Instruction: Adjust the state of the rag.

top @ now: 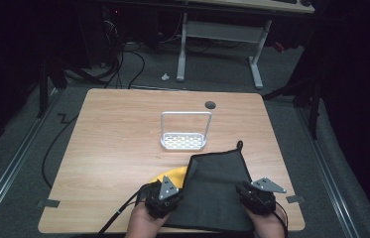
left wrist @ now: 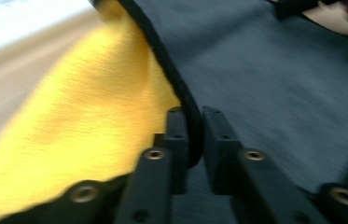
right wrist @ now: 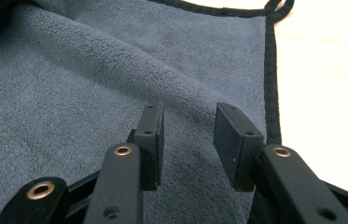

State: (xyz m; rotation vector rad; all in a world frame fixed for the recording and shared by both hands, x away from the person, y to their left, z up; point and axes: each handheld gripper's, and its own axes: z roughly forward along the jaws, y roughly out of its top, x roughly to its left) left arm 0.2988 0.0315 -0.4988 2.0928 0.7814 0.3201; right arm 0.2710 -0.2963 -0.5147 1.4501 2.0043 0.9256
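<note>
We see a dark grey cloth (top: pixel 217 191) lying at the near edge of the wooden table (top: pixel 113 144), toward 5 o'clock from the table's centre. Its long axis runs from the near edge away toward 12 o'clock, and the far right corner carries a small black hanging loop (top: pixel 239 145) that points toward 12. The cloth's left far corner is lifted and folded, and beneath that left edge a yellow cloth (top: pixel 170 174) peeks out toward 9 o'clock.

The left gripper (top: pixel 165 196) sits at the grey cloth's left edge; in the left gripper view its jaws are pressed together on the black piped hem (left wrist: pixel 190 116) of the grey cloth, the yellow cloth (left wrist: pixel 83 126) just beside it on the left.

The right gripper (top: pixel 257 196) is at the cloth's right near side. In the right gripper view its jaws stand spread apart over the grey fleece (right wrist: pixel 92 93), with nothing pinched between them; whether the tips touch the fabric we cannot tell.

A white wire rack (top: pixel 184 133) stands toward 12 o'clock, well apart from the cloth.
</note>
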